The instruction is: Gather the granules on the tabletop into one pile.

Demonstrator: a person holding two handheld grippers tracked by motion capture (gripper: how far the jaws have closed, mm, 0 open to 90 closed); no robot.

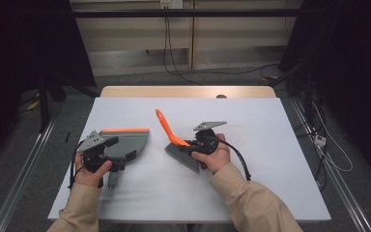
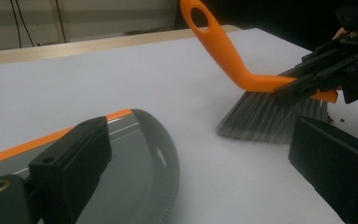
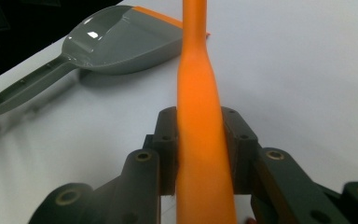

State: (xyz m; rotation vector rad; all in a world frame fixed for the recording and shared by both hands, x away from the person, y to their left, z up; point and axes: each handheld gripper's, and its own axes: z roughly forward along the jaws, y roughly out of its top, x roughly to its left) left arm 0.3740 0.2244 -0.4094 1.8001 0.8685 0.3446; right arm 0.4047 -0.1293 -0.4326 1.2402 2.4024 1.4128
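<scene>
High view: at centre frame the right gripper clamps the orange-handled grey-bristled plastic hand brush, bristles touching the white table. At lower left, the left gripper sits over the grey plastic dustpan; its grip cannot be told.

Glossy grey plastic dustpan; smooth orange plastic brush handle, grey bristles; matt white tabletop.

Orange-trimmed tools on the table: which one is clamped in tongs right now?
The brush: the right tongs are shut on its orange handle. The dustpan lies flat by the left tongs, whose jaws stand apart.
</scene>
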